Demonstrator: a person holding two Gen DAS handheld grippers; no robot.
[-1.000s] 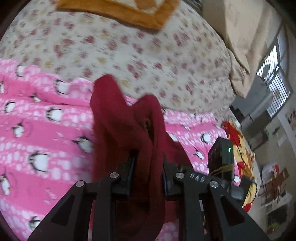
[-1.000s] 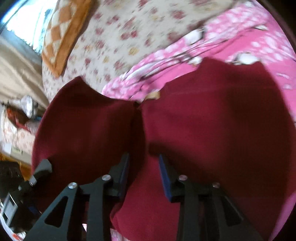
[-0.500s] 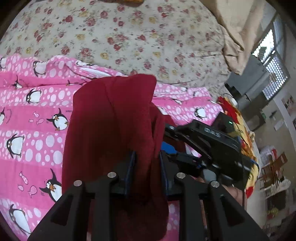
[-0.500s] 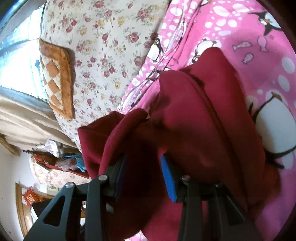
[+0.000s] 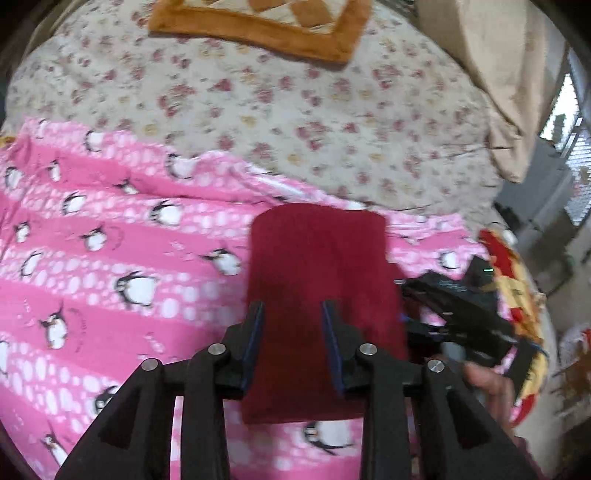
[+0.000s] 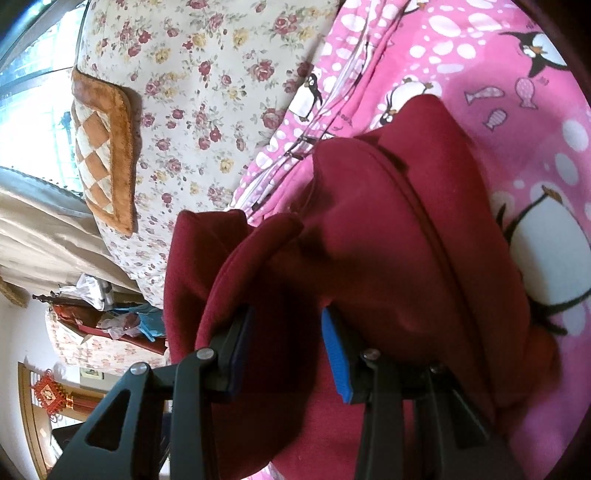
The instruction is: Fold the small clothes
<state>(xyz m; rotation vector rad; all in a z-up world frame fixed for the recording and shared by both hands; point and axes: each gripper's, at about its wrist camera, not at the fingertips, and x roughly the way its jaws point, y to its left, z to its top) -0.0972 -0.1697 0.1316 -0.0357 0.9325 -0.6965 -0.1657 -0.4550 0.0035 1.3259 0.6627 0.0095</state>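
A small dark red garment [image 5: 317,280] lies folded into a flat rectangle on the pink penguin blanket [image 5: 110,266]. My left gripper [image 5: 291,314] hovers above it with its jaws apart, holding nothing. The right gripper's body [image 5: 465,314] shows at the garment's right edge. In the right wrist view the red garment [image 6: 388,240] fills the middle in bunched folds, and my right gripper [image 6: 286,321] has its jaws around a fold of it, which bulges between the blue pads [image 6: 334,350].
The blanket lies on a floral bedsheet [image 5: 295,110]. An orange checked cushion [image 5: 266,18] sits at the far side. A beige curtain [image 5: 498,74] and window are at right. A red and yellow cloth [image 5: 517,288] lies at the bed's right edge.
My left gripper has let go of the red garment and pulled back; the garment now lies flat and folded on the blanket. The right gripper has stayed on its fold.
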